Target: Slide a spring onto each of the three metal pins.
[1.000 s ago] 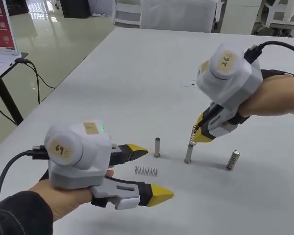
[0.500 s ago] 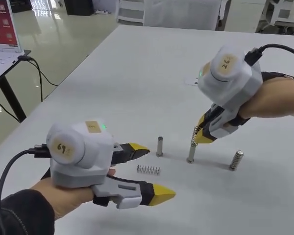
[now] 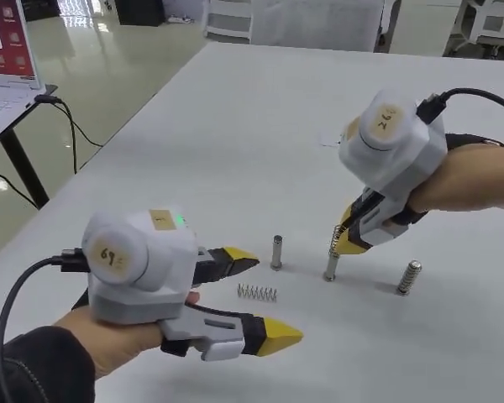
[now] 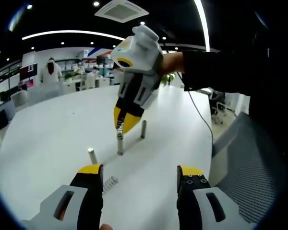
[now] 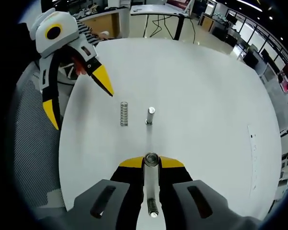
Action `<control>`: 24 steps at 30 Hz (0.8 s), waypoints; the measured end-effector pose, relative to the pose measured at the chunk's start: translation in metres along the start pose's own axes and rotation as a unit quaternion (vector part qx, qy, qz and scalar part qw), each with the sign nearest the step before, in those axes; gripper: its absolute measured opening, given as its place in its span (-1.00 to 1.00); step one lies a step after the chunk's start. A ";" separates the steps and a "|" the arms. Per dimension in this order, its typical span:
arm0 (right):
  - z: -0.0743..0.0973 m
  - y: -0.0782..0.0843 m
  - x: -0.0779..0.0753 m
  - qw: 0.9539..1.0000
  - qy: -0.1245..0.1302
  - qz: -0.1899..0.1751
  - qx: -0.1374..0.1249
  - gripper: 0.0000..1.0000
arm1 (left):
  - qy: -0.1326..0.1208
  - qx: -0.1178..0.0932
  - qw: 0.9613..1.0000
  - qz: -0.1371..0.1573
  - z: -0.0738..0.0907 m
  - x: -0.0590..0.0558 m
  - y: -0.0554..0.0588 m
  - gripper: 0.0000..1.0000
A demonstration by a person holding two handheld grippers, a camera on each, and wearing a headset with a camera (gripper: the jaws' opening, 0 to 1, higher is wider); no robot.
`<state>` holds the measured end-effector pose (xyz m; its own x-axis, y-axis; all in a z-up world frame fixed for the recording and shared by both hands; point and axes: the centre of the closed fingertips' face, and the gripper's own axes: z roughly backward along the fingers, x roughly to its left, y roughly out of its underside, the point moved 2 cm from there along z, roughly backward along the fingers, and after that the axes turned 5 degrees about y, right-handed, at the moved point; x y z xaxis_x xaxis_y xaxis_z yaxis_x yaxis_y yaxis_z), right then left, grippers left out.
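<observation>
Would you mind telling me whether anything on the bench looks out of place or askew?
Nothing looks wrong. The three pins stand upright: the right pin already wears a spring, the right gripper holds a second spring at the middle pin's top, and the loose spring lying flat beside the bare pin simply awaits fitting.

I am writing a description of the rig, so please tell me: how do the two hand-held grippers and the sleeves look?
The left gripper and the right gripper each have a pale grey-white body, black jaws with pointed yellow tips, and a black cable. Round stickers carry handwritten numbers: 69 on the left, 26 on the right. The left one also shows a small green light. The left sleeve is dark.
</observation>
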<state>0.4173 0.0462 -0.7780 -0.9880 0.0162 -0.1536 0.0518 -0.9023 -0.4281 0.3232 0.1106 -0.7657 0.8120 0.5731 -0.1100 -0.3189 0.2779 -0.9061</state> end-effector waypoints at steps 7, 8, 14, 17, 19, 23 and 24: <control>-0.008 0.004 0.000 1.000 -0.002 -0.004 0.004 -0.85 | -0.002 0.000 1.000 0.001 0.001 0.001 0.000 0.14; -0.009 0.004 0.000 1.000 -0.003 -0.004 0.004 -0.85 | -0.003 0.000 1.000 0.001 0.001 0.002 0.000 0.14; -0.014 0.007 0.000 1.000 -0.004 -0.009 0.006 -0.85 | -0.004 0.000 1.000 0.001 0.001 0.002 0.000 0.14; -0.018 0.008 0.001 1.000 -0.006 -0.009 0.009 -0.85 | -0.006 0.000 1.000 0.001 0.002 0.002 0.001 0.14; -0.020 0.009 0.001 1.000 -0.008 -0.010 0.011 -0.85 | -0.007 0.000 1.000 0.001 0.002 0.003 0.000 0.14; -0.024 0.010 0.001 1.000 -0.009 -0.012 0.012 -0.85 | -0.009 -0.001 1.000 0.001 0.003 0.003 0.000 0.14; -0.025 0.010 0.001 1.000 -0.010 -0.012 0.012 -0.85 | -0.009 -0.001 1.000 0.001 0.003 0.003 0.000 0.14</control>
<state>0.4201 0.0475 -0.8047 -0.9915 0.0301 -0.1263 0.0245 -0.9119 -0.4097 0.3244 0.1150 -0.7653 0.8025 0.5873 -0.1050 -0.3199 0.2750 -0.9067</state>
